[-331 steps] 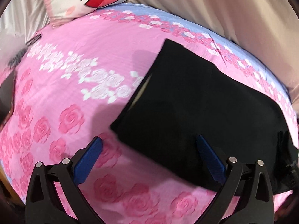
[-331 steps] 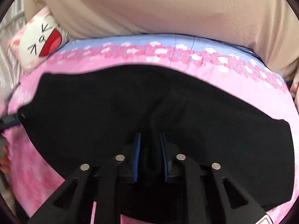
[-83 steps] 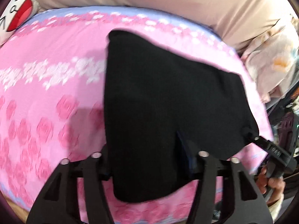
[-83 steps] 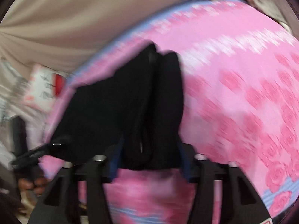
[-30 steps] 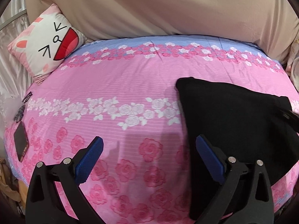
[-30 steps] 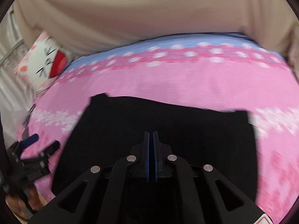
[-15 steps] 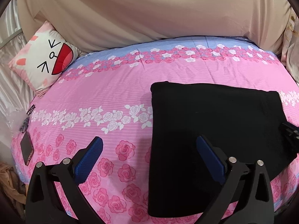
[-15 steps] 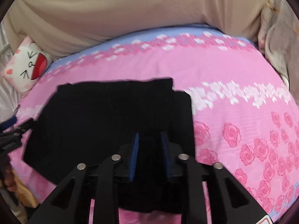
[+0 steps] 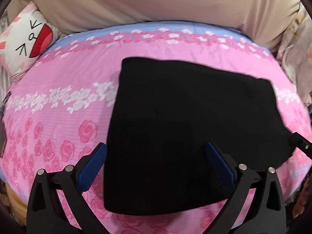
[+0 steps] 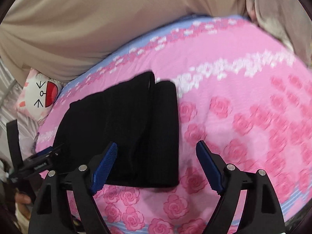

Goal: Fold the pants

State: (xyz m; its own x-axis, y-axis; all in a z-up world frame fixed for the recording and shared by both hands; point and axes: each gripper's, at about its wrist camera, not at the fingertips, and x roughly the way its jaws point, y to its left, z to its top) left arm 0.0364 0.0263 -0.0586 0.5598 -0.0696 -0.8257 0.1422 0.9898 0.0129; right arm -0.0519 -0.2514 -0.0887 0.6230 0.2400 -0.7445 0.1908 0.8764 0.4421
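Observation:
The black pants (image 9: 185,124) lie folded into a flat rectangle on the pink rose-print bed. In the right wrist view the pants (image 10: 126,132) show stacked layers along their right edge. My left gripper (image 9: 156,165) is open and empty, hovering over the near edge of the pants. My right gripper (image 10: 157,167) is open and empty, above the near right corner of the pants. The left gripper's tip also shows at the left in the right wrist view (image 10: 39,163). The right gripper's tip shows at the right edge of the left wrist view (image 9: 300,144).
A white cartoon-face pillow (image 9: 23,41) lies at the bed's far left corner, also seen in the right wrist view (image 10: 41,97). A beige curtain (image 9: 156,2) hangs behind the bed. Light fabric (image 9: 296,42) hangs at the right side. The bed edge (image 10: 175,226) is close below me.
My right gripper has opened and let go of the pants, and its view has swung right. My left gripper has shifted right over the pants and stays open.

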